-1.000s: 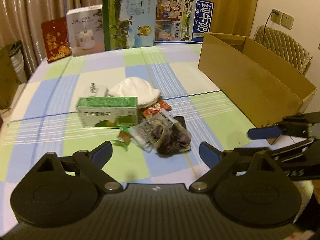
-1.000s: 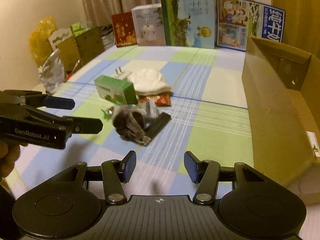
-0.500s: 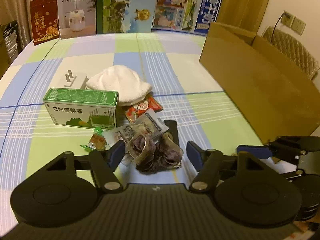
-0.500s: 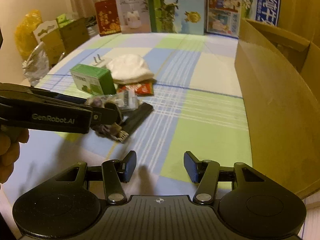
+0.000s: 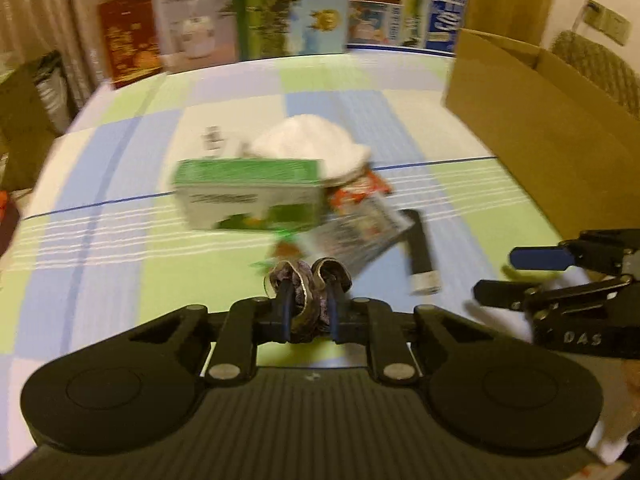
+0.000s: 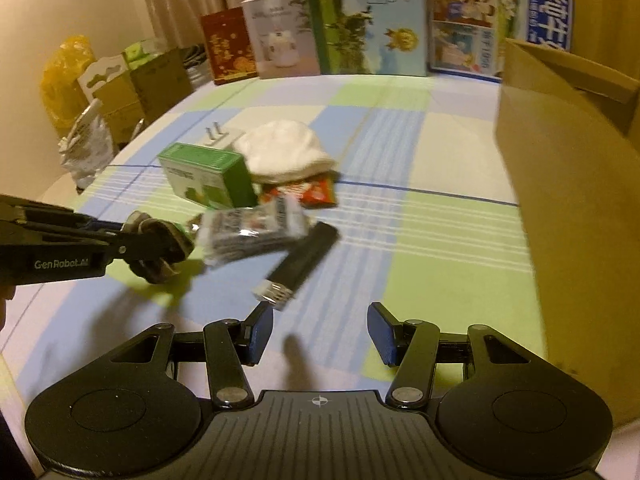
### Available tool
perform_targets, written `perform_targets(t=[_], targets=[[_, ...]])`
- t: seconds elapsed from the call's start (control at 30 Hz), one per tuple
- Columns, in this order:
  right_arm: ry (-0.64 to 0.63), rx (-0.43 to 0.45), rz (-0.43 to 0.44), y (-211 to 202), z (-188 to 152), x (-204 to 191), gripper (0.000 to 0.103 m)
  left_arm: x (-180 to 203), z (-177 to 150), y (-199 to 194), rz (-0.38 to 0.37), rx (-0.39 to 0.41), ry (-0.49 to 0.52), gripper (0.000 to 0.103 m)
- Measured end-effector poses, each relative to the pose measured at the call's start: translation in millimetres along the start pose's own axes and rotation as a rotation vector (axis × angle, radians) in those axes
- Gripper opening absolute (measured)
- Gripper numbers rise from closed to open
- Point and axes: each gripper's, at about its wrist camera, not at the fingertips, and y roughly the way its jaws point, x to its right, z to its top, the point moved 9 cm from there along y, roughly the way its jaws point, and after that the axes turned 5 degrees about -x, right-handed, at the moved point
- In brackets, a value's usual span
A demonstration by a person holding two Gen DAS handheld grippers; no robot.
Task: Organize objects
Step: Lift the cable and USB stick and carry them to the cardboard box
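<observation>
**Purple scrunchie pinched at the desk's near edge**

Purple fabric fills the left gripper (image 5: 308,292), closed tight on the scrunchie (image 5: 306,280) at the desk's (image 5: 120,240) near edge. From the right wrist, the right gripper (image 6: 318,336) hangs half open, empty. Lifting straight up before swinging to the cardboard box (image 6: 560,168) should spare the neighbouring packets.

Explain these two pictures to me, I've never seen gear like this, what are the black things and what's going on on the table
These are hand-held tongs, one per hand, each carrying a camera that looks along its fingers. In the left view, the left gripper has shut on a dark crumpled scrunchie. In the right view, the right gripper is open and empty. On the checked tablecloth lie a green box, a white cloth, snack packets and a black bar. A cardboard box stands alongside.
</observation>
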Motion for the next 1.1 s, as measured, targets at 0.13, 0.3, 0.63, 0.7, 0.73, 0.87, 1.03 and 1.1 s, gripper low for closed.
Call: perform_targets(t=[0.13,0.3,0.63,0.7,0.73,0.87,1.03,1.1], targets=[[0.004,0.003,-0.003,18.6,8.2,-10.4,0.046,-20.8,-7.2,1.4,0.011,-0.008,-0.046,0.013],[-0.012,0.011,-0.094,40.6,21.1,-14.0,0.044,-23.3,-8.7,1.7,0.009,-0.003,-0.038,0.013],[-0.014,-0.028,-0.127,28.0,10.3,4.4,0.02,-13.9,-7.0,2.9,-0.012,0.002,-0.031,0.013],[-0.015,-0.048,-0.128,16.0,-2.3,6.8,0.02,-8.9,-9.6,1.4,-0.029,0.0,-0.026,0.013],[-0.014,-0.058,-0.13,9.5,-9.2,7.7,0.02,-5.1,-11.2,0.1,-0.041,-0.001,-0.024,0.013],[-0.018,-0.069,-0.145,-13.5,-35.5,12.0,0.02,10.7,-20.1,-6.6,-0.087,-0.006,0.003,0.013],[-0.044,-0.031,-0.167,-16.1,-41.4,7.0,0.02,15.2,-26.4,-7.4,-0.07,0.001,0.04,0.016],[-0.052,-0.017,-0.169,-12.7,-38.0,6.6,0.02,15.0,-27.9,-6.5,-0.069,0.003,0.041,0.018]])
